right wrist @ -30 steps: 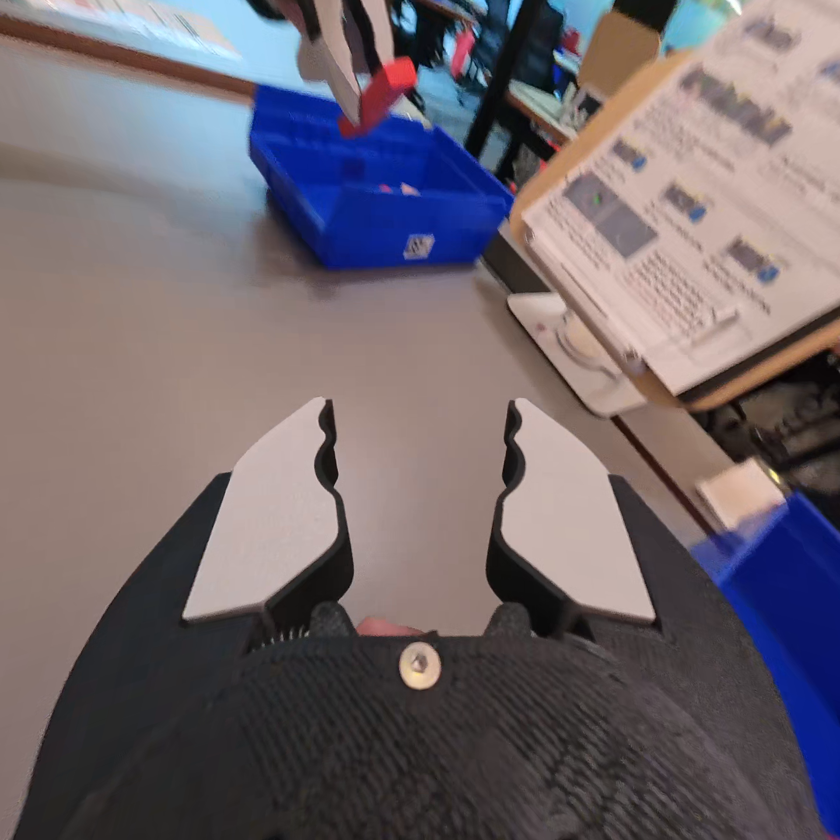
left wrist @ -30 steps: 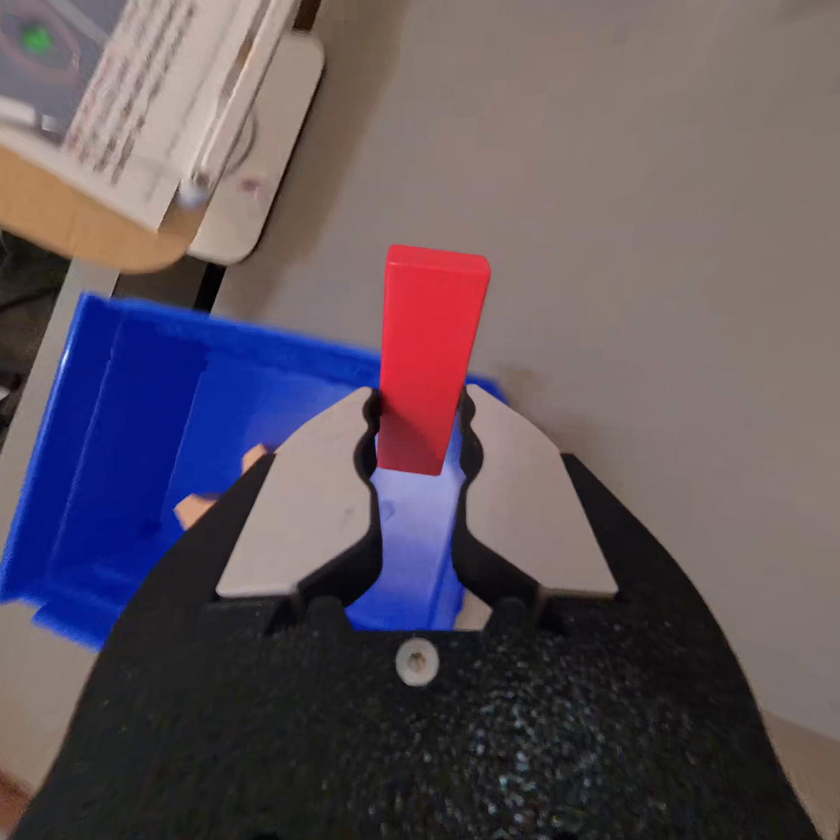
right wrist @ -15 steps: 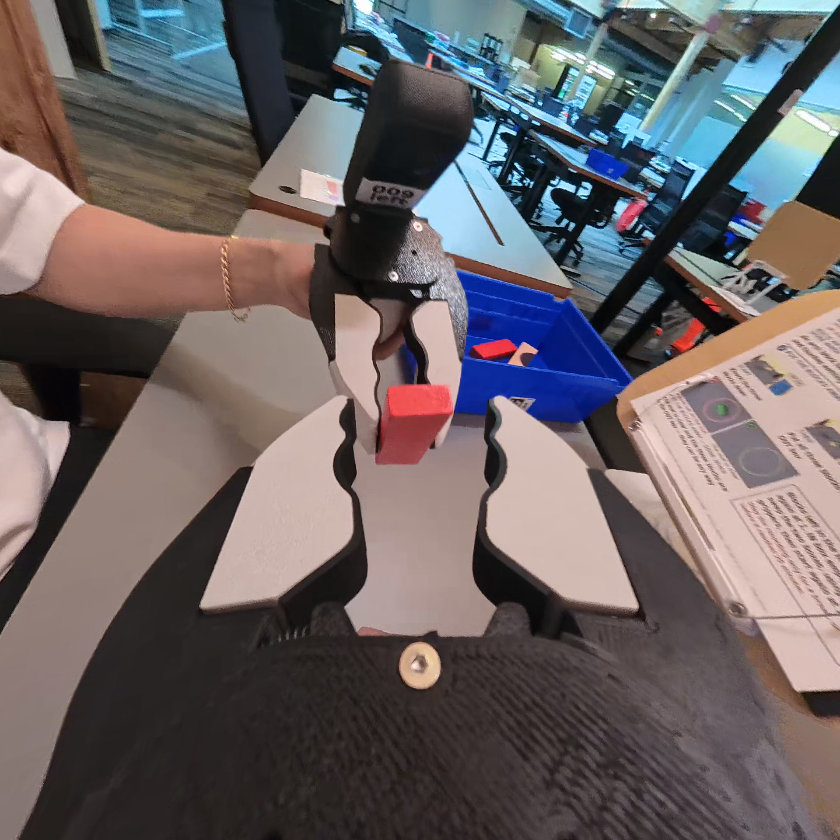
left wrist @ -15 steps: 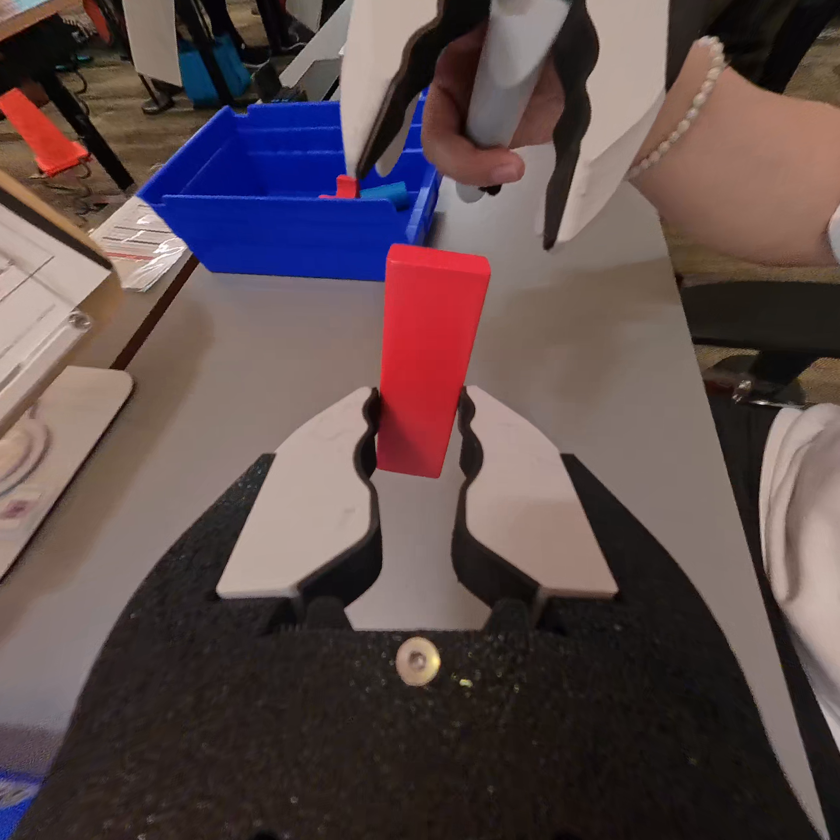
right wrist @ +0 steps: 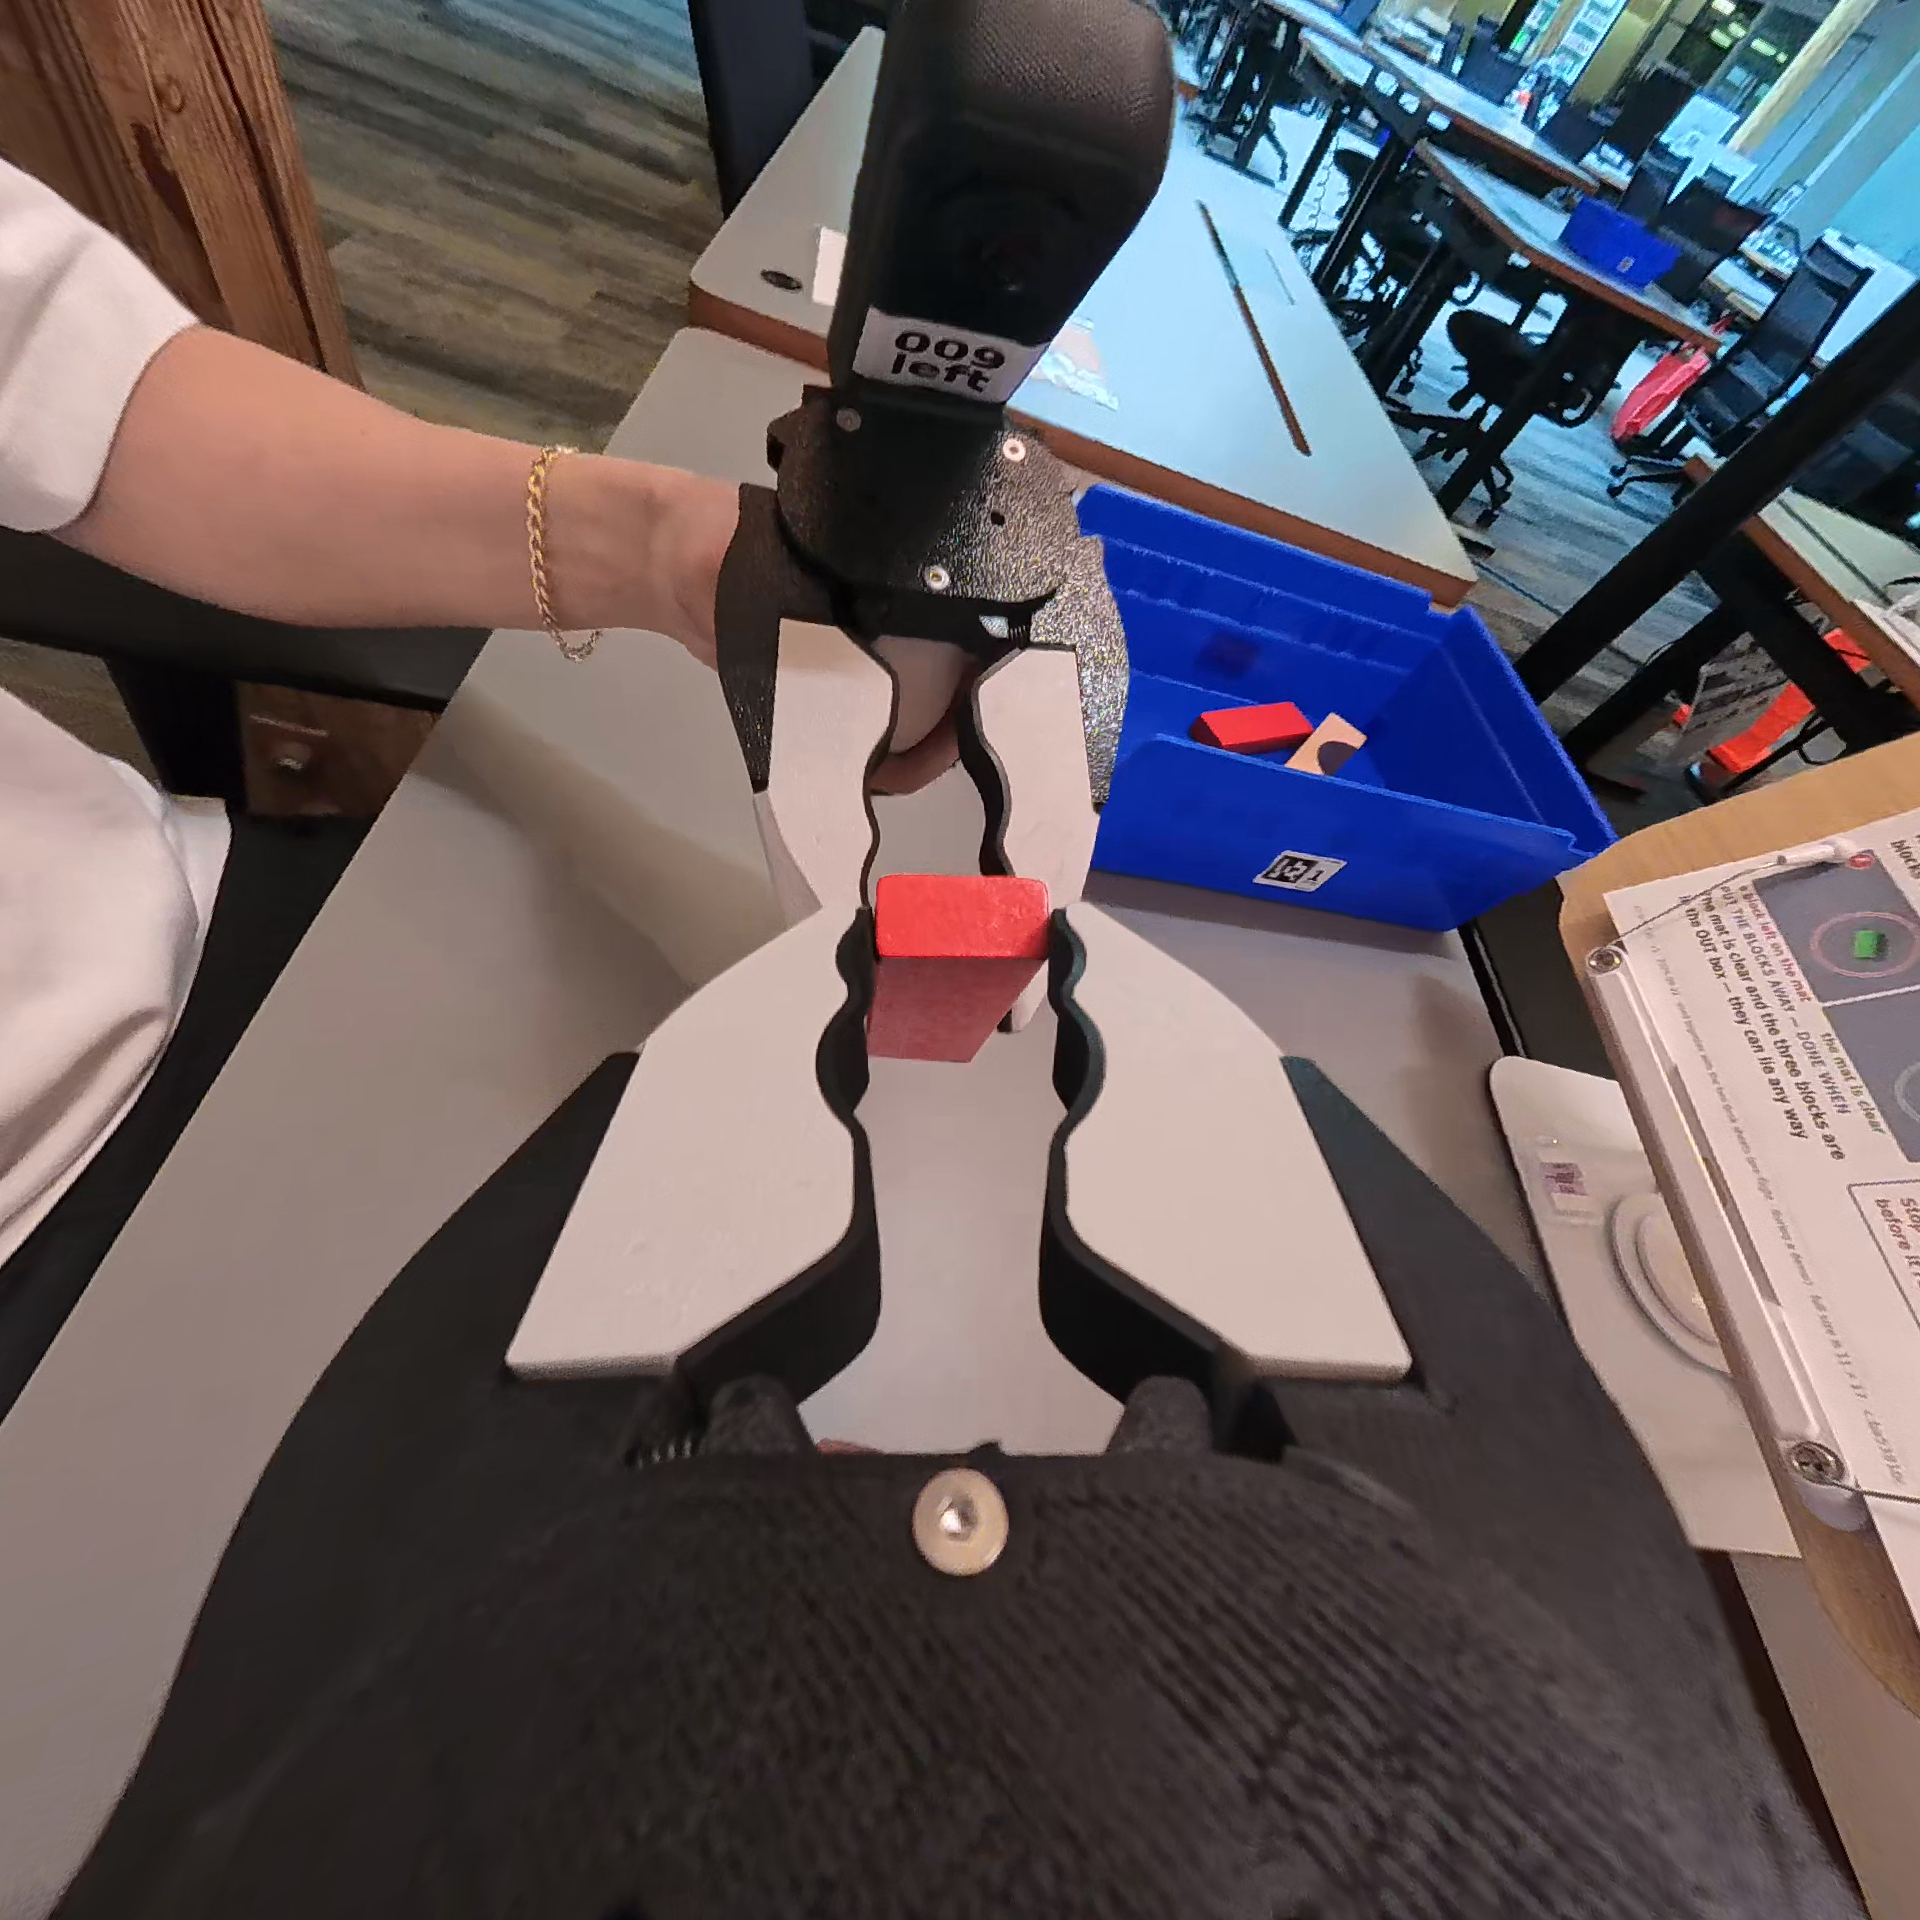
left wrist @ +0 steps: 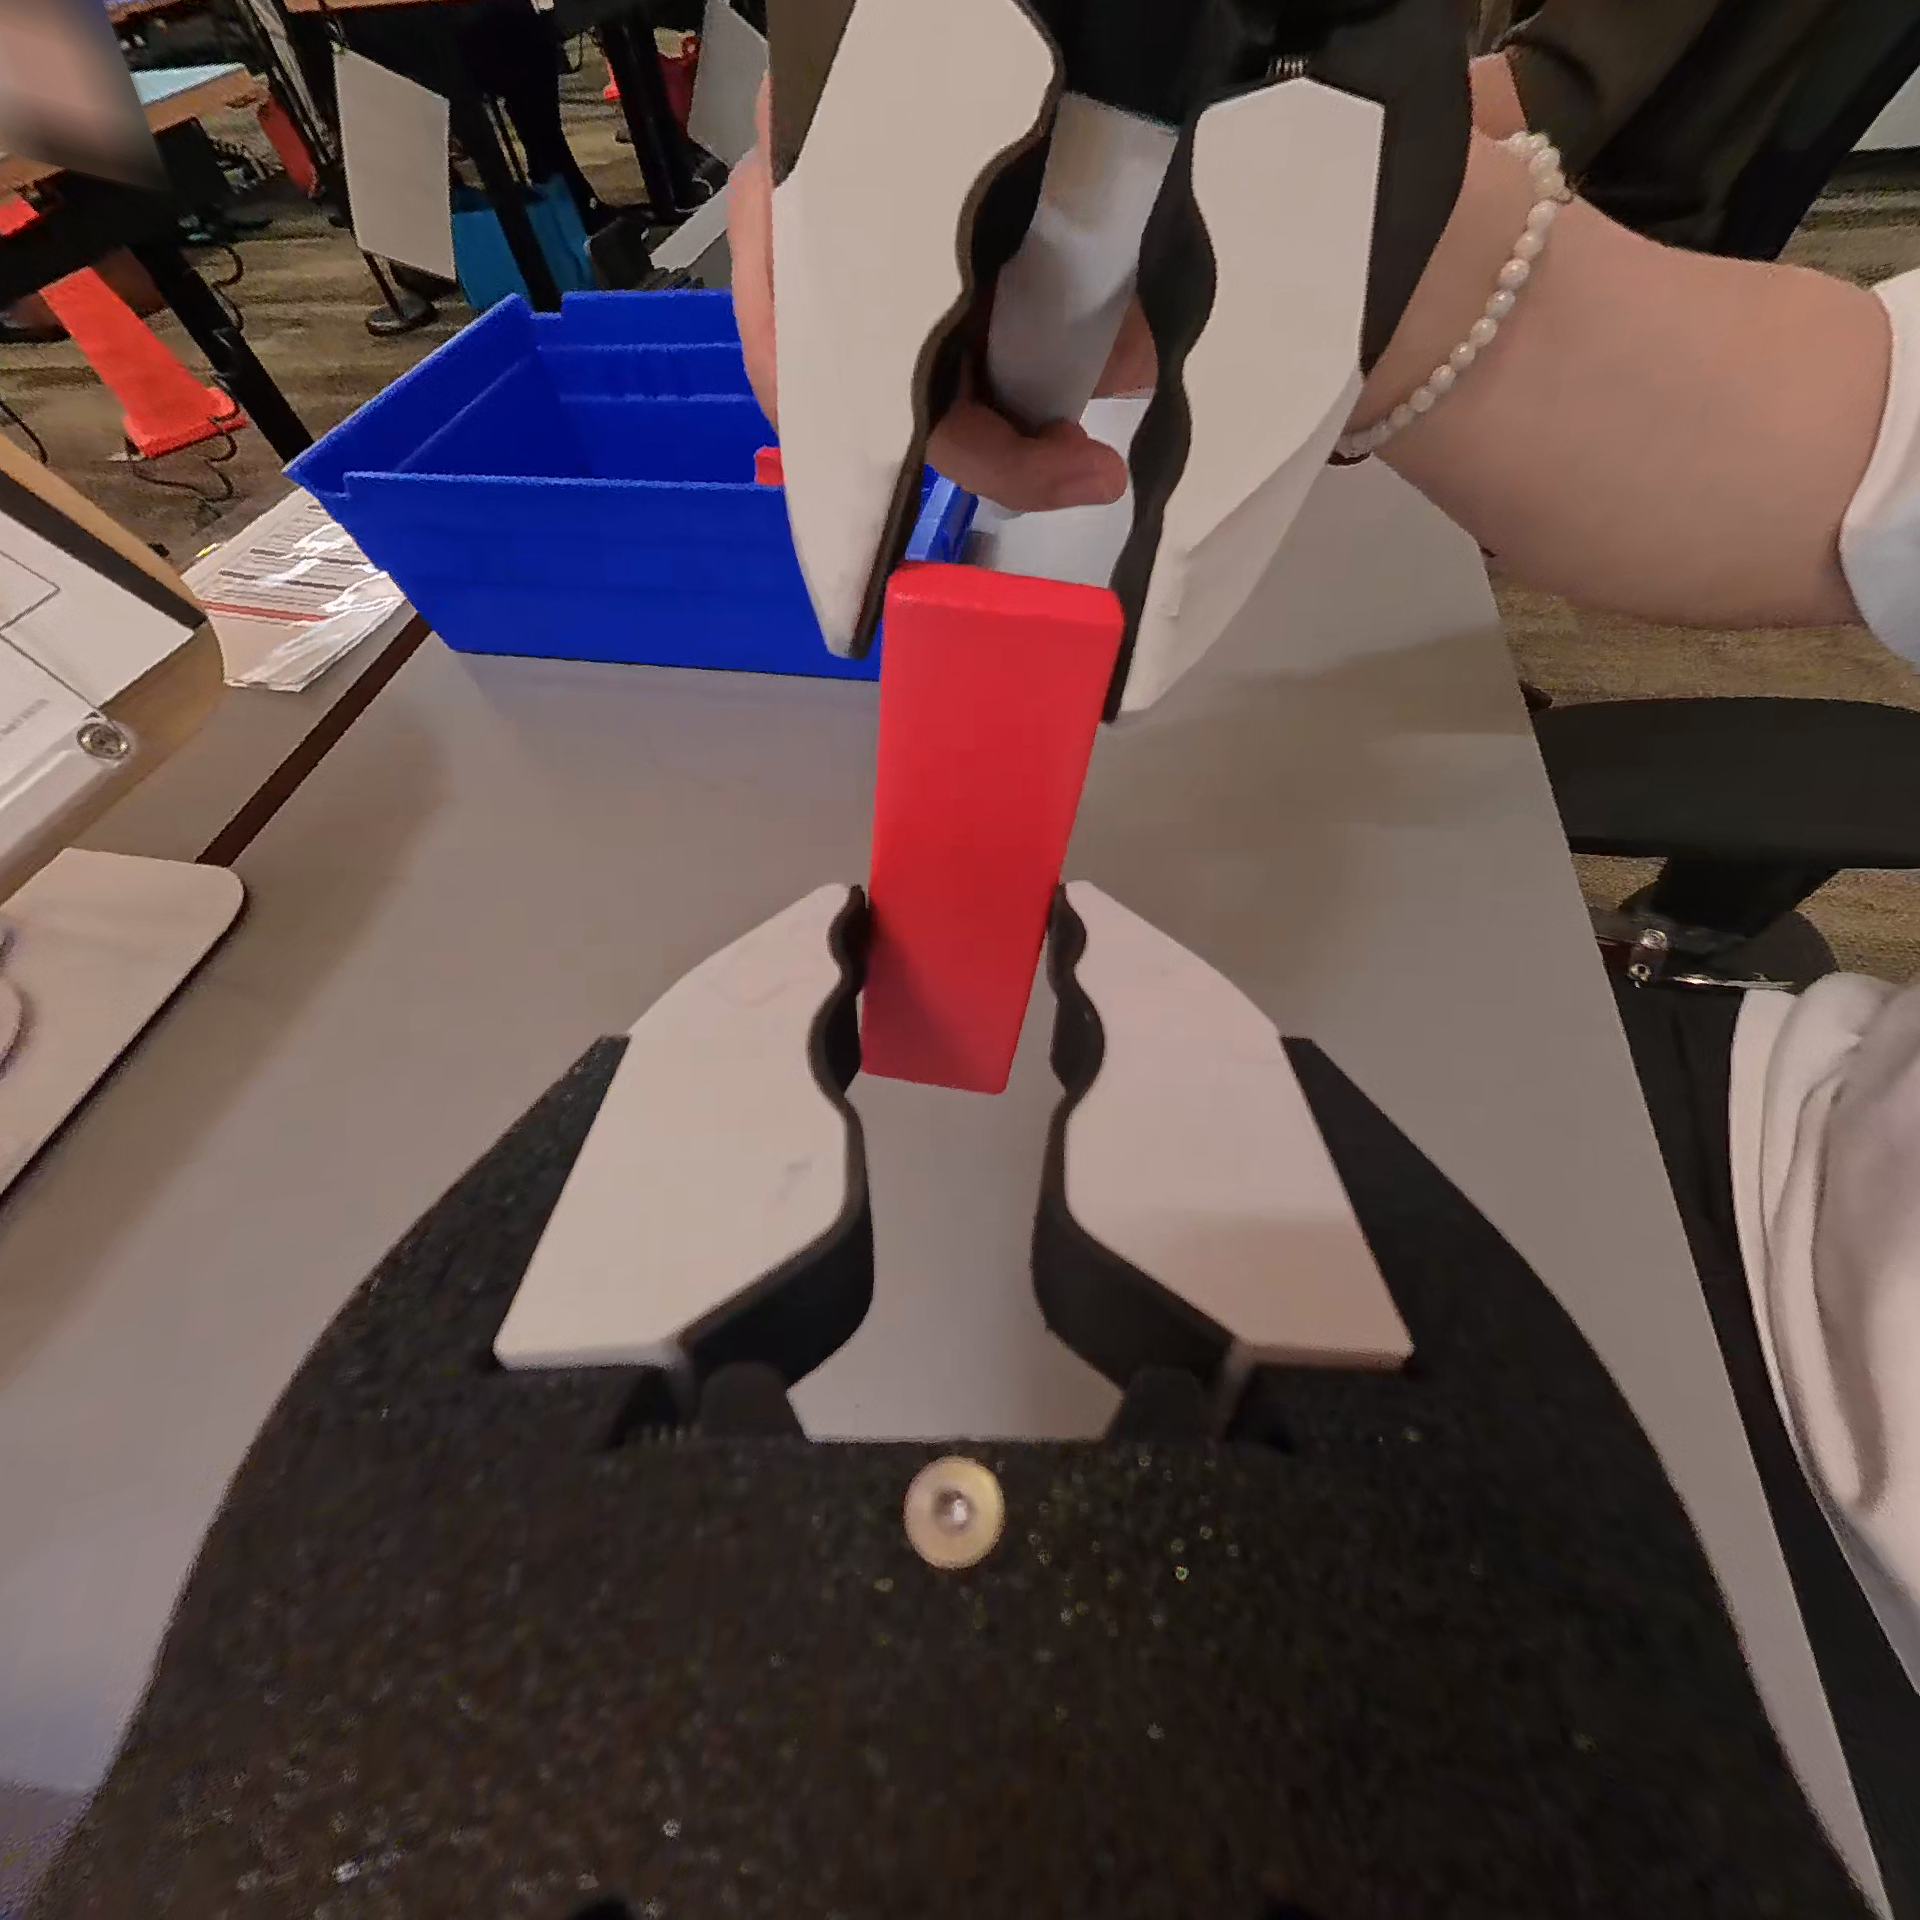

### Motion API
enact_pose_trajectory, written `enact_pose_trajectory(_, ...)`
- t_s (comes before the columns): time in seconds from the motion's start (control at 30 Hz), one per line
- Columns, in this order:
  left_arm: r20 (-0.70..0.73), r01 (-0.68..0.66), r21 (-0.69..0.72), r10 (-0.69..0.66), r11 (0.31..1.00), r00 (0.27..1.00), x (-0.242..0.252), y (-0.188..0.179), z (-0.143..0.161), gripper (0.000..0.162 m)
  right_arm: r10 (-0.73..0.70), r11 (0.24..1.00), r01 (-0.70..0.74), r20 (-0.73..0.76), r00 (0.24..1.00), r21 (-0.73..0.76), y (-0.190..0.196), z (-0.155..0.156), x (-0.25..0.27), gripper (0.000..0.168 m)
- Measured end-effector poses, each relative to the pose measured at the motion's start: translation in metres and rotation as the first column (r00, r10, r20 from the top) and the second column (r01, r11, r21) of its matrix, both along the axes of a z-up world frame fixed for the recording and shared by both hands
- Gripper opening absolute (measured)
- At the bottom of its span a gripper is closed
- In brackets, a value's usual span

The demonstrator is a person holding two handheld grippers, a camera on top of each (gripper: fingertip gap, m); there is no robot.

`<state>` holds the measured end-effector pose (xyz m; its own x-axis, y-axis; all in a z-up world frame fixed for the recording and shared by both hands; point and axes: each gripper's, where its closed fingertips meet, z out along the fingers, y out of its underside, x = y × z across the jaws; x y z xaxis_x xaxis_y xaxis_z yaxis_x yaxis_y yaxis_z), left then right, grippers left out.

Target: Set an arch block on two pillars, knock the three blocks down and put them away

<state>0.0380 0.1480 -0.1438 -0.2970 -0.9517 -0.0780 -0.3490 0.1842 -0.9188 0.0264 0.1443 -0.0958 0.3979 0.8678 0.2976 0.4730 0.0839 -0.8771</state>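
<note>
A pale grey table (left wrist: 540, 831) carries everything here, long and narrow, its right edge running beside a black chair (left wrist: 1725, 790) and the person's white clothing, its left edge meeting a wooden stand with a clear-covered printed sheet (right wrist: 1787, 1091) and a rounded white base plate (left wrist: 94, 966). Beyond lies an open workroom with rows of further desks (right wrist: 1226, 312), dark chairs and an orange cone (left wrist: 125, 353) on patterned carpet. At the far end of the table in the left wrist view sits a blue bin (left wrist: 582, 540); in the right wrist view another blue bin (right wrist: 1351, 831) holds a red block (right wrist: 1252, 725) and a pale wooden arch piece (right wrist: 1330, 743). The middle of the table is bare grey between the two tools, with open surface on both sides of them. A long red block (left wrist: 977, 831) is held in the air above that stretch, clamped near one end by the left gripper (left wrist: 956, 966), whose jaws are closed narrowly on its sides. The right gripper (right wrist: 961, 982) meets it from the opposite side: its jaws flank the block's far end, pressed close against both sides there, though whether they truly squeeze it cannot be told for certain. A hand (right wrist: 665, 561) with a gold chain bracelet holds the left tool
</note>
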Motion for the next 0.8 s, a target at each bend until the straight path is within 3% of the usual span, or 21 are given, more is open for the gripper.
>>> enact_pose_trajectory(0.13, -0.003, -0.039, 0.012, 0.039, 0.999, 0.999, 0.002, 0.002, -0.007, 0.035, -0.004, 1.000, 0.005, 0.060, 0.998, -0.024, 0.001, -0.008, 0.003, 0.032)
enact_pose_trajectory(0.2, 0.014, -0.105, 0.015, 0.105, 0.994, 0.994, 0.004, 0.010, -0.008, 0.071, -0.022, 1.000, 0.023, 0.107, 0.994, -0.006, 0.005, -0.010, 0.015, 0.032)
enact_pose_trajectory(0.3, 0.001, -0.190, 0.025, 0.190, 0.982, 0.982, -0.001, 0.019, -0.016, 0.081, -0.074, 0.996, 0.080, 0.156, 0.985, -0.030, 0.017, -0.012, 0.050, 0.032)
enact_pose_trajectory(0.53, -0.019, -0.198, -0.021, 0.197, 0.980, 0.980, -0.010, 0.009, -0.035, 0.076, -0.153, 0.977, 0.183, 0.240, 0.959, -0.109, 0.056, -0.049, 0.136, 0.032)
enact_pose_trajectory(0.8, -0.052, -0.171, -0.067, 0.168, 0.983, 0.984, -0.012, -0.003, -0.056, 0.073, -0.213, 0.948, 0.266, 0.278, 0.937, -0.172, 0.079, -0.096, 0.162, 0.032)
